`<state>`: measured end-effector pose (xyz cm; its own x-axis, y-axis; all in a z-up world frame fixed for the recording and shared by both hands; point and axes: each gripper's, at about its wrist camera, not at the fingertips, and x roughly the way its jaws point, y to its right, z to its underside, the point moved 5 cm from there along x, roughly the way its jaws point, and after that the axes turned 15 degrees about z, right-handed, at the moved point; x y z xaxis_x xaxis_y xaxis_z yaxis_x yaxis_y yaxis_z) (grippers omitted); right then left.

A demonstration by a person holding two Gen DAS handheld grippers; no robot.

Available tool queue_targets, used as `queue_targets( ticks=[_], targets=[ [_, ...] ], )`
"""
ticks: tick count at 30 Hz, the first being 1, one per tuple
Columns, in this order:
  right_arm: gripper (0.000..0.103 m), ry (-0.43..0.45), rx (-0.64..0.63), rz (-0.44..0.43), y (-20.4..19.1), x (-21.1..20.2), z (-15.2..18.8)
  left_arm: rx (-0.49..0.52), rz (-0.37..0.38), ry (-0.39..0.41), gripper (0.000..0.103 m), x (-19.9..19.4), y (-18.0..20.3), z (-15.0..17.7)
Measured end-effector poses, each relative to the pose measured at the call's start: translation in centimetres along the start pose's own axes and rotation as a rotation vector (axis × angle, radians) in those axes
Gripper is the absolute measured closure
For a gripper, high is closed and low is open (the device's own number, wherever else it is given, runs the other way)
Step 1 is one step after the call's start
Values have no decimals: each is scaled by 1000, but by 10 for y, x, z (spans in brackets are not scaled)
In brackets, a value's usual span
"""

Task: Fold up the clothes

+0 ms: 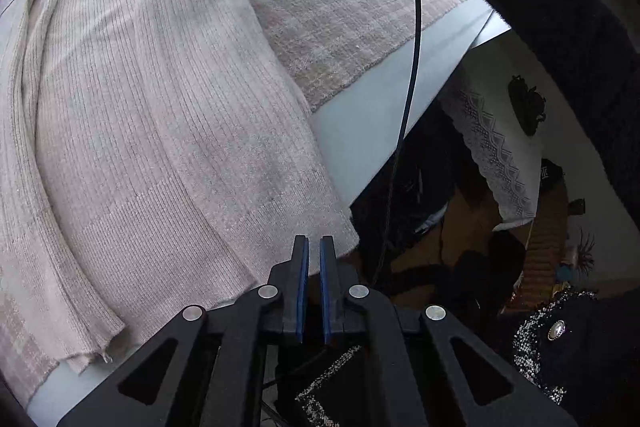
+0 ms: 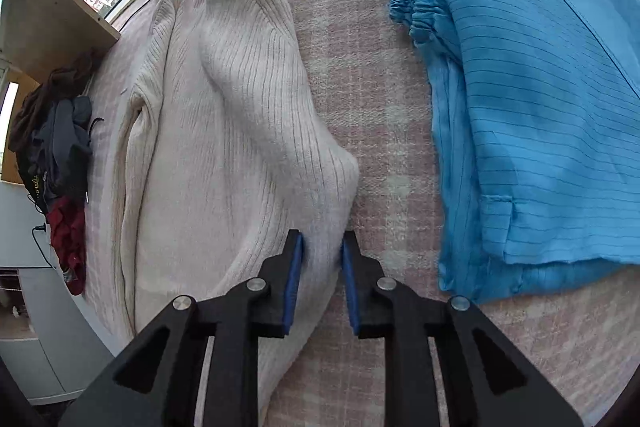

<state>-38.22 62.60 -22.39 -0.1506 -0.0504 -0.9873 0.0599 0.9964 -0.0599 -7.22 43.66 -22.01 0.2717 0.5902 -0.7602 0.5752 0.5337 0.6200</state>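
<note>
A cream ribbed sweater (image 1: 152, 115) lies on a pink checked blanket (image 1: 344, 19), with one side folded over its body. My left gripper (image 1: 314, 247) sits at the sweater's hem corner near the table edge, its jaws nearly together with a narrow gap and no cloth between them. In the right wrist view the sweater (image 2: 224, 131) shows with a raised fold. My right gripper (image 2: 322, 247) is partly open, with the folded edge of the sweater lying between its blue pads (image 2: 295, 267).
Folded blue garments (image 2: 532, 99) lie on the blanket (image 2: 376, 107) to the right of the sweater. A pile of dark and red clothes (image 2: 60, 163) sits at the left edge. The grey table edge (image 1: 384, 107) drops to the floor on the right. A black cable (image 1: 412, 67) hangs across.
</note>
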Motion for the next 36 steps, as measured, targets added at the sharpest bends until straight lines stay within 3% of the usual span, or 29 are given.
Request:
queue_targets(
  ticks=[3, 5, 7, 15, 18, 19, 20, 23, 29, 33, 36],
  targets=[
    [81, 90, -51, 40, -5, -36, -6, -26, -10, 72, 89, -25, -7, -4],
    [63, 144, -85, 47, -20, -54, -21, -75, -44, 104, 86, -30, -24, -13],
    [60, 180, -110, 28, -40, -64, -40, -131, -61, 115, 86, -27, -43, -21],
    [60, 143, -232, 164, -126, -10, -115, -166, -47, 99, 86, -2, -55, -30],
    [65, 124, -263, 234, -128, 7, -123, -175, -40, 111, 98, -2, -60, -30],
    [87, 108, -264, 256, -125, 12, -125, -178, -31, 117, 98, -3, -61, -30],
    [96, 93, -263, 276, -122, 16, -126, -181, -20, 123, 99, -4, -62, -29],
    [97, 130, -229, 241, -112, 6, -132, -178, -1, 138, 99, -10, -59, -25],
    [97, 236, -36, 63, -75, -32, -154, -168, -31, 145, 99, -14, -56, -21],
    [96, 180, -78, 102, -84, 3, -152, -190, -47, 126, 99, -9, -61, -24],
    [85, 156, -139, 141, -92, 9, -143, -190, -41, 121, 96, -12, -60, -25]
  ],
)
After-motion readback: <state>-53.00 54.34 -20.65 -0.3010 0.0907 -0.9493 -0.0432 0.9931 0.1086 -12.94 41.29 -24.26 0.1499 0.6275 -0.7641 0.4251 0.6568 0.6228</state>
